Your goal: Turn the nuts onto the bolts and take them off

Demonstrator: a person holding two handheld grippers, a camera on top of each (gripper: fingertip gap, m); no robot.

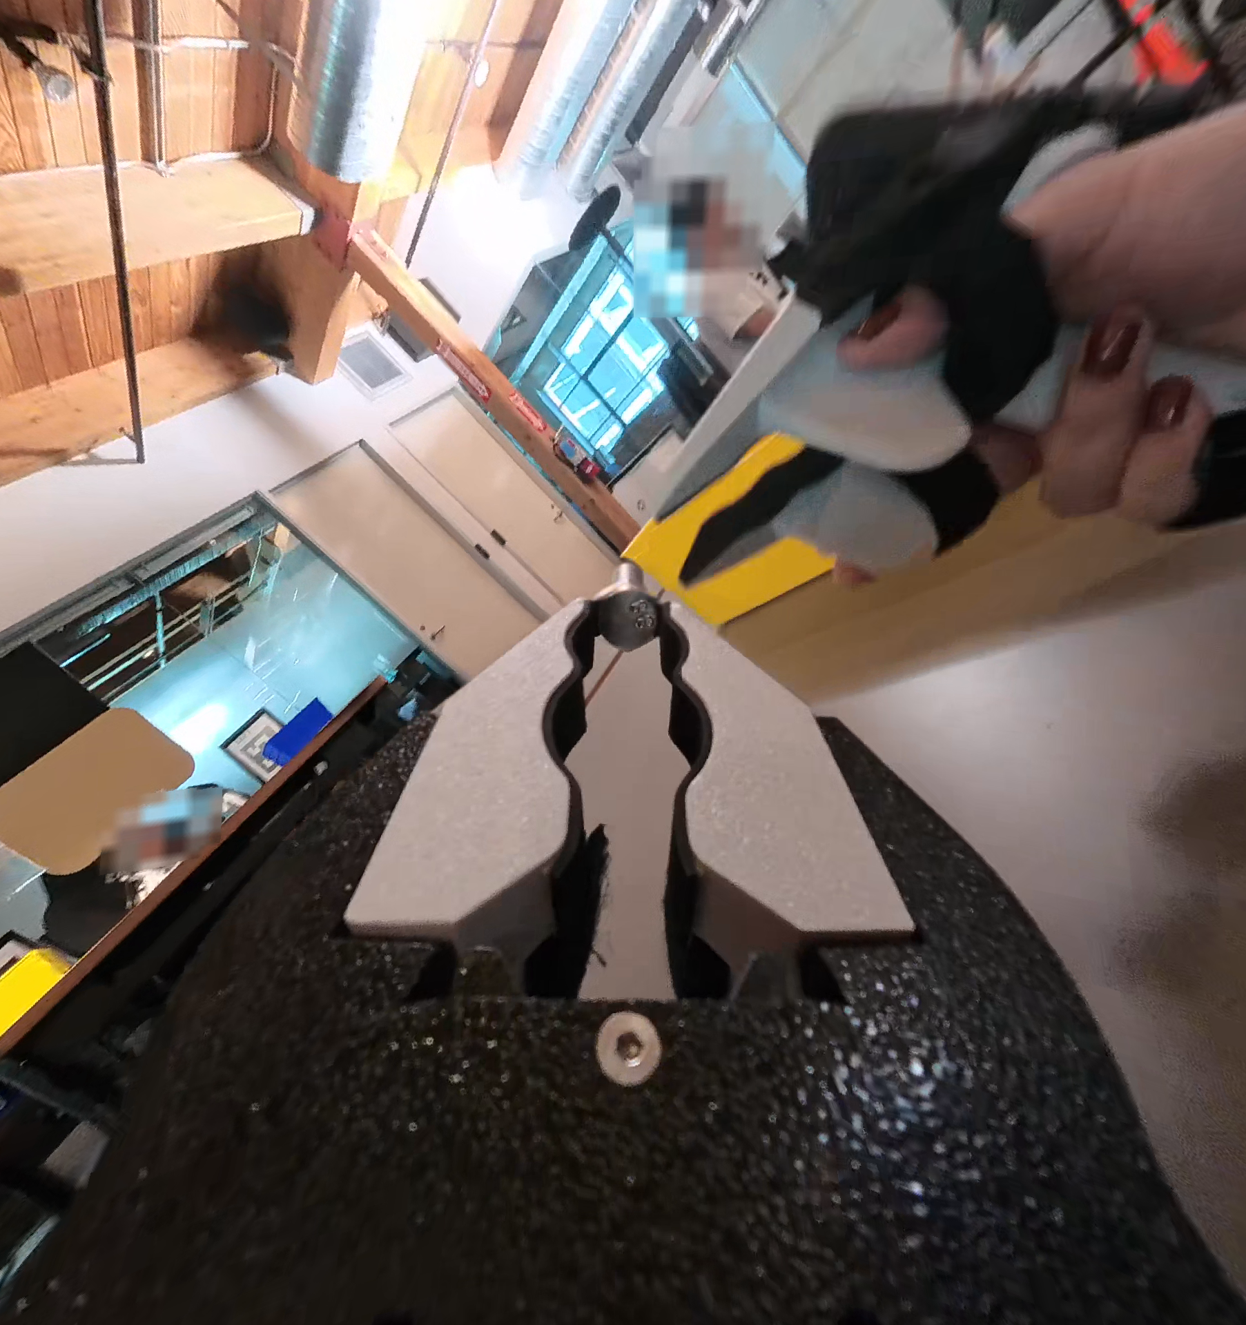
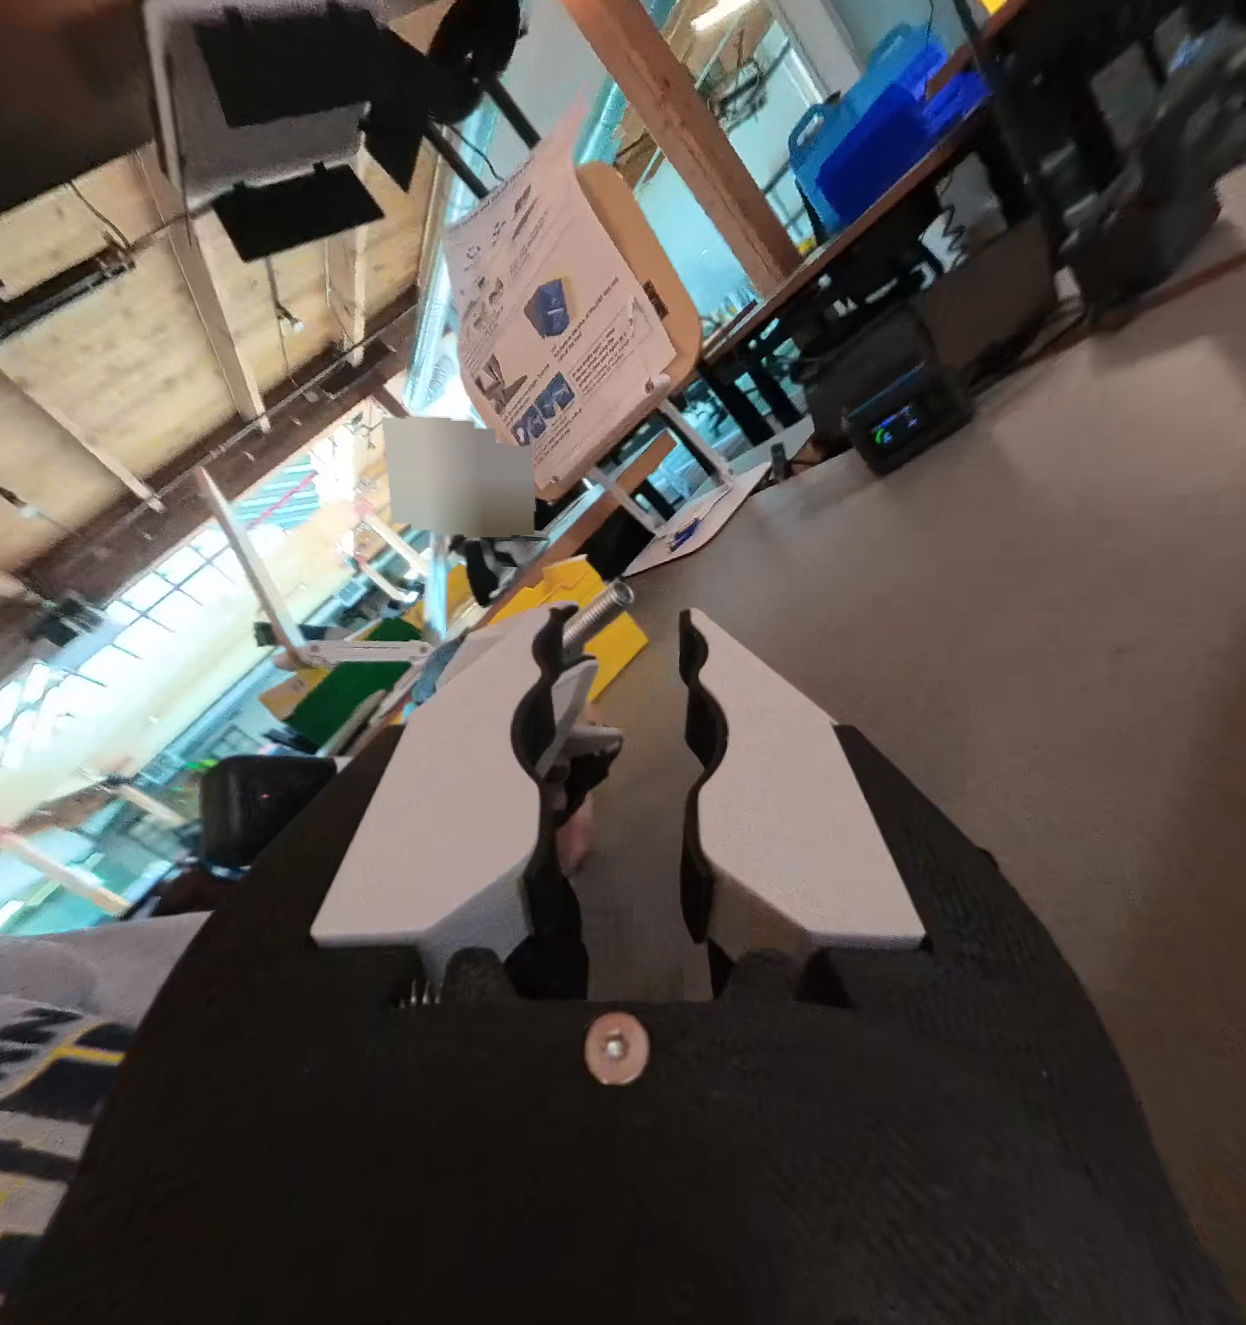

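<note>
My left gripper (image 1: pixel 627 616) is shut on the head of a steel bolt (image 1: pixel 628 629), pinched at the fingertips with the shank pointing away. In the right wrist view, the bolt's threaded shank (image 2: pixel 600 614) sticks up between my right gripper's fingers, close to the left finger. My right gripper (image 2: pixel 621 620) is open and touches nothing. The left gripper's grey fingers (image 2: pixel 569 706) show below the shank. In the left wrist view, the right gripper (image 1: pixel 763 552) is blurred at the upper right, held by a hand (image 1: pixel 1143 251). I see no nut in either view.
A grey table (image 2: pixel 964 681) lies below both grippers. A yellow box (image 1: pixel 727 495) sits just beyond the bolt. A stand with a printed sheet (image 2: pixel 569 323) and a small device with a screen (image 2: pixel 899 430) stand farther back. Blue containers (image 2: pixel 878 143) sit on a far bench. Less than 4 cm separates the two grippers' tips.
</note>
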